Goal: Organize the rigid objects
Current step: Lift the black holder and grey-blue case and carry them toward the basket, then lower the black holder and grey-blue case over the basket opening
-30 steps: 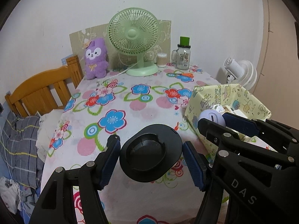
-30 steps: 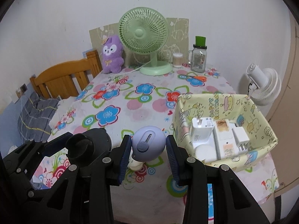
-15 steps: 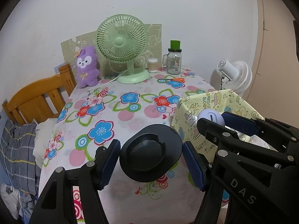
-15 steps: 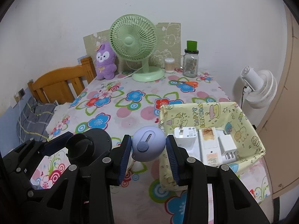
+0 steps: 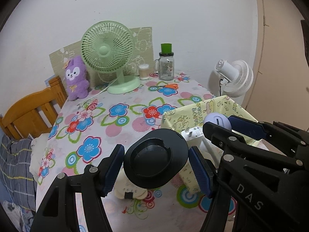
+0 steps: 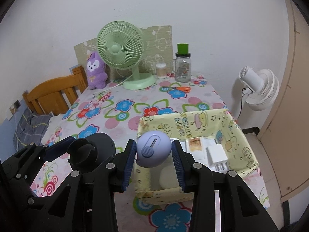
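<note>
**Two items in hand, box part-filled**

Progress: the yellow patterned box (image 6: 193, 123) sits at the near right corner of the surface (image 5: 115, 127) and already holds several white items — plug adapters and small cartons — plus a pale round piece at its near end. That much reads as done. Left to do, by my judgement: both carried pieces go into the box, and the cream-coloured item (image 5: 129, 190) lying on the surface near the front edge, below the left gripper, is not yet collected. Orange scissors (image 5: 168, 86) lie toward the far edge; whether they count is unclear.

Left gripper (image 5: 156, 164): fingers set moderately wide, clamped on a black round base (image 5: 154, 157), held above the surface just left of the box. Its recessed cup faces the camera; it is a disc, so no real long axis, with the flat face tilted up and toward the viewer.

Right gripper (image 6: 153, 152): fingers narrow, pinching a lavender egg-shaped gadget (image 6: 153, 148) by its sides, hanging over the box's near left corner. Slider-and-slot face toward the camera. Its long axis looks tilted, the slot running up-right from the button.
</note>
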Demonstrator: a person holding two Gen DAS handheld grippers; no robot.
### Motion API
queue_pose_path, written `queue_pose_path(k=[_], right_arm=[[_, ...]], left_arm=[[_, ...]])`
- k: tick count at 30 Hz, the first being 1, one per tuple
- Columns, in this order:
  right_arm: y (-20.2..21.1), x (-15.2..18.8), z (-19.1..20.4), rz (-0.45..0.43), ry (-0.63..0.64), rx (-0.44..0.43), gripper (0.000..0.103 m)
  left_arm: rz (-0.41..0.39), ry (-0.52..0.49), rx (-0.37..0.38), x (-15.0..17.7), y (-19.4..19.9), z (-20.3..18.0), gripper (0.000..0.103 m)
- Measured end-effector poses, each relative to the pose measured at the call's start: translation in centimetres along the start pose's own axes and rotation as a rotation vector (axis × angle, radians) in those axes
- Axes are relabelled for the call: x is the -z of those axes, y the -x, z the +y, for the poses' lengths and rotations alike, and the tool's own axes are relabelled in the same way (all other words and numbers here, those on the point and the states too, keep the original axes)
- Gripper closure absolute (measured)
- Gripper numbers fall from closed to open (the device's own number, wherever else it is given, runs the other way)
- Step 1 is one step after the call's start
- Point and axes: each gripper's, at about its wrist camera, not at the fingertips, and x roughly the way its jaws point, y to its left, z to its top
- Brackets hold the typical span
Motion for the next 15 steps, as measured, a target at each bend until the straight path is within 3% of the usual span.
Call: queue_pose_path(k=[15], right_arm=[[-0.6,-0.8,-3.9,0.007,-0.041,0.028,0.062]], left_arm=[[0.009,-0.045,0.023,-1.6,-1.7,-3.3,0.033]])
